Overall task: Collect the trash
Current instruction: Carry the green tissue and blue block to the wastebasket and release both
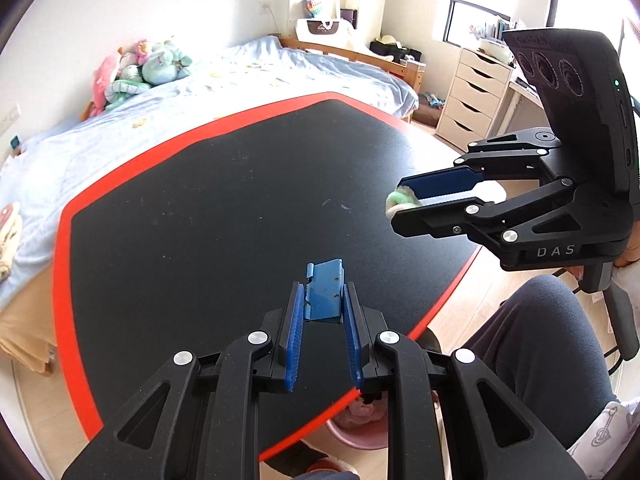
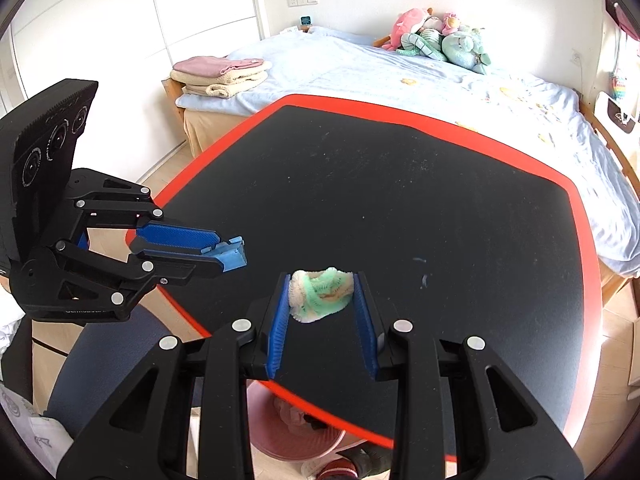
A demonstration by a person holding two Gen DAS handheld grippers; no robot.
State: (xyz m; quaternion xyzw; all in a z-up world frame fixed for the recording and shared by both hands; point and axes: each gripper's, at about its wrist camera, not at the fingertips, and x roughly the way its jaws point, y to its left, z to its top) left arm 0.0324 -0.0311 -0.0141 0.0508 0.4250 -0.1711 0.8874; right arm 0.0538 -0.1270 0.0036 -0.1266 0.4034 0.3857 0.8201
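Nearest the left wrist lens: left hand-held gripper [image 1: 323, 300], blue pads [image 1: 295, 332] pinching a flat blue plastic scrap [image 1: 323, 295] by its two side edges, scrap sticking forward past the fingertips, held above the black bench [image 1: 224, 208] with its red border. Same hand-held gripper seen from the right wrist view at left [image 2: 224, 254], scrap [image 2: 230, 256] clamped at the tips, hanging over the bench's near left edge.

Nearest the right wrist lens: right hand-held gripper [image 2: 322, 294], pads [image 2: 280, 320] closed onto a crumpled wad [image 2: 322, 294] of white and mint-green stuff, gripped on both flanks, lifted off the bench surface [image 2: 400, 200]. From the left wrist view, same hand-held gripper at right [image 1: 404, 204], wad [image 1: 400, 202] bulging out at the fingertips, above the bench's right edge.

Both hand-held grippers near each other, apart, not touching.

Under the bench's near edge, on the floor: pink bin [image 2: 292, 436], partly hidden by the bench, something pinkish inside; also glimpsed in the left view [image 1: 356, 424]. A few pale specks and a small blue fleck [image 2: 422, 278] on the bench top.

Beyond the bench: bed [image 2: 440, 76] with pale blue sheet, plush toys [image 2: 440, 40] piled by the wall, folded towels [image 2: 220, 74] at the bed's foot. Chest of drawers [image 1: 472, 100] by the window. Dark trouser leg [image 1: 540, 340] at lower right of the left view.
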